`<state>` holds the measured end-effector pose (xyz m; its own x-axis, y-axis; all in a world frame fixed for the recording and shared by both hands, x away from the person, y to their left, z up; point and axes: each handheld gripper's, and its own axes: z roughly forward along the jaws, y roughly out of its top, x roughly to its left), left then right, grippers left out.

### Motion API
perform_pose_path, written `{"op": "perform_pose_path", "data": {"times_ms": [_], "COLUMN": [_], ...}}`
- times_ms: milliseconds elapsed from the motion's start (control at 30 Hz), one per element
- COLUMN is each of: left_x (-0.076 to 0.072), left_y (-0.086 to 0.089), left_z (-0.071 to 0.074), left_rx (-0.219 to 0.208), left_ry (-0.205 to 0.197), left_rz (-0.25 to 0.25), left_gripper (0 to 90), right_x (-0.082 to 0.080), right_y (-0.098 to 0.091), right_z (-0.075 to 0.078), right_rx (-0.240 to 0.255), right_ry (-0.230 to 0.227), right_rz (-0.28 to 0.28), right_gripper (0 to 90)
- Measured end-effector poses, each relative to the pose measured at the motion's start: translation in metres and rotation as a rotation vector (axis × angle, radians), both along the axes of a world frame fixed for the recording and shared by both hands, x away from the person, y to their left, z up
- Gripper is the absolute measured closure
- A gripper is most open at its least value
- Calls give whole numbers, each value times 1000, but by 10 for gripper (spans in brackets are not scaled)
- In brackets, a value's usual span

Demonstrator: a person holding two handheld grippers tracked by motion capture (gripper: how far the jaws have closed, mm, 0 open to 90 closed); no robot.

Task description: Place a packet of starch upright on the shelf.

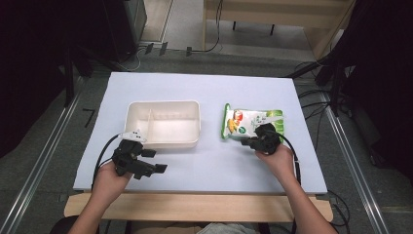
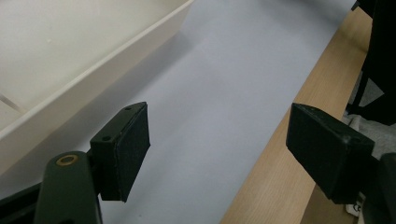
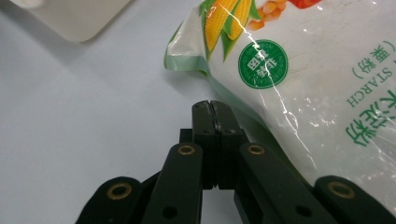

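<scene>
My right gripper [image 3: 212,109] has its jaws pressed together on nothing, its tip just beside the near edge of the starch bag [image 3: 299,60], which lies flat on the table [image 1: 214,161] right of the tray [image 1: 163,124].

**Room on the table**

Between the white tray [image 1: 163,124] and the corn starch bag [image 1: 251,122] runs a bare strip of white table [image 1: 214,165]. The front of the table is bare too. The tray's tall walls block the left side; the puffy bag blocks the right.

Black tongs [image 3: 212,109] with brass-ringed pivots, black trailing cables and bare forearms.
</scene>
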<state>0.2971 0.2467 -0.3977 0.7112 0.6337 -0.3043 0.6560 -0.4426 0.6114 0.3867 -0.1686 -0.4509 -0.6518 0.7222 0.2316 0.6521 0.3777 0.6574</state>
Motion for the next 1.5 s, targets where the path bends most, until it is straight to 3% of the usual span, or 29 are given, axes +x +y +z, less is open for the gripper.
{"op": "perform_pose_path", "data": {"times_ms": [200,267,800,933,1033,1200,1233,1367,1500], "left_x": [0,1,0,0,1,1,1,0,0], "left_y": [1,2,1,1,2,5,5,3,2], "left_z": [0,0,-2,-3,-3,-1,-1,-1,-1], "left_rx": [1,2,24,24,34,17,13,16,15], "left_ry": [-5,-1,3,4,8,3,2,5,5], "left_rz": [-4,3,3,2,10,15,13,4,3], "left_gripper": [236,236,237,237,236,237,236,235,232], "right_x": [11,16,32,41,41,32,31,34,42], "right_y": [1,-5,-32,-45,-51,-47,-42,-29,-7], "right_z": [-7,-10,-10,-11,-8,7,16,28,41], "right_rx": [-46,-35,-15,11,38,47,58,73,39], "right_ry": [7,32,56,88,134,100,77,57,20], "right_rz": [-33,-47,-128,-191,-189,-175,-170,-152,-123], "right_gripper": [900,900,900,900,900,900,900,900,900]}}
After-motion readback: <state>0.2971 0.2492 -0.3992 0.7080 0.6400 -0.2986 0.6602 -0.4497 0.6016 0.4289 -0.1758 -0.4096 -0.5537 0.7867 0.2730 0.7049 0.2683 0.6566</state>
